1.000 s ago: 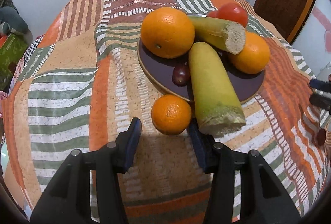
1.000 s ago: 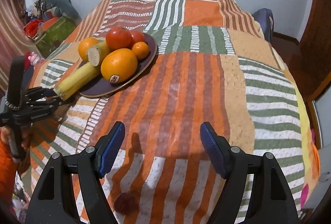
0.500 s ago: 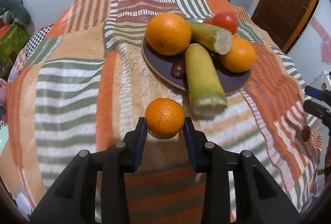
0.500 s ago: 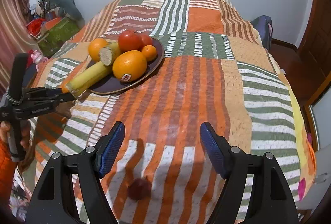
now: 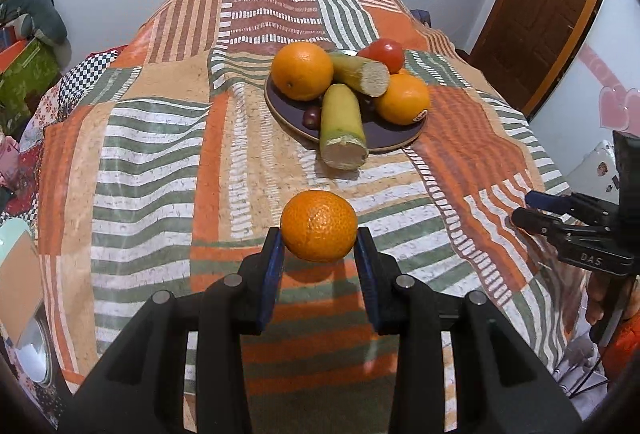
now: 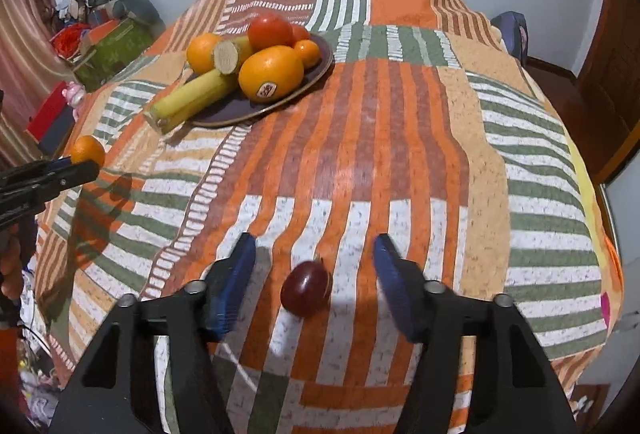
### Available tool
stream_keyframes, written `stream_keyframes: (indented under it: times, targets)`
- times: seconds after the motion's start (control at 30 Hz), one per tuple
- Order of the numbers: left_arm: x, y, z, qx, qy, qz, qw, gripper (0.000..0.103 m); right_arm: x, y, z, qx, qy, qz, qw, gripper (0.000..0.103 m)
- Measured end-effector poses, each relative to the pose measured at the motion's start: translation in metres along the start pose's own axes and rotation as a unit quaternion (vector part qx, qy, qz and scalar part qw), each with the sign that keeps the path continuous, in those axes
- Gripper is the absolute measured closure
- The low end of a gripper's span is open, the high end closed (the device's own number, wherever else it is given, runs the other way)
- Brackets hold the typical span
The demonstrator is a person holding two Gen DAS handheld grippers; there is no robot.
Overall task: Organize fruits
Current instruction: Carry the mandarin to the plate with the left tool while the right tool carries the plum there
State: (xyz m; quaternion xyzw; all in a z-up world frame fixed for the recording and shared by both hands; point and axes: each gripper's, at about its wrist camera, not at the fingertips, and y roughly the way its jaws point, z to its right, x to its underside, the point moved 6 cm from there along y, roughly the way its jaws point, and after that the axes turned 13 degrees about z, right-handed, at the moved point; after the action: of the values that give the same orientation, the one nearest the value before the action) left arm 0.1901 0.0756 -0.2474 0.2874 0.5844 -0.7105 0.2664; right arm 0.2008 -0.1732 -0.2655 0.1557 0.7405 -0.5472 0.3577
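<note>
I have the tangerine; the plum waits

My left gripper [image 5: 319, 248] clamps the tangerine [image 5: 318, 225] above the bedspread [image 5: 152, 137], near the plate [image 5: 384, 137]; my right gripper [image 6: 315, 260] is closing around the untouched plum [image 6: 306, 288].

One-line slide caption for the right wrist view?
Right gripper closing around a small dark red fruit on the striped bedspread, pads not yet touching.

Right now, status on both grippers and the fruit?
Left gripper shut on small orange, clear of the bedspread. Right gripper closing, dark red fruit between fingers, untouched. Plate crowded; path unobstructed.
</note>
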Motion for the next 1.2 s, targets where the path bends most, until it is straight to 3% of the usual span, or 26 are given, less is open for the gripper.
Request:
stream_keyframes:
  times: [0.2, 0.3, 0.5, 0.77, 1.2]
  targets:
    - [-0.003, -0.003, 0.003, 0.001, 0.001, 0.003, 1.0000, 0.067, 0.008, -0.004, 0.004, -0.001, 0.002, -0.010, 1.000, 0.071]
    - [-0.006, -0.002, 0.005, 0.001, 0.004, 0.006, 1.0000, 0.067, 0.008, -0.008, 0.002, -0.014, 0.005, -0.010, 1.000, 0.084]
    - [-0.016, 0.002, 0.010, 0.007, 0.009, 0.012, 0.9999, 0.067, -0.008, -0.015, -0.004, -0.015, -0.009, 0.017, 1.000, 0.084]
    - [-0.047, 0.013, 0.019, 0.017, 0.014, 0.030, 0.9993, 0.067, -0.059, -0.016, -0.016, -0.029, -0.035, 0.071, 0.996, 0.084]
    - [-0.094, 0.048, 0.012, 0.011, 0.011, 0.047, 0.9988, 0.067, -0.114, 0.011, -0.033, -0.053, -0.068, 0.112, 0.990, 0.084]
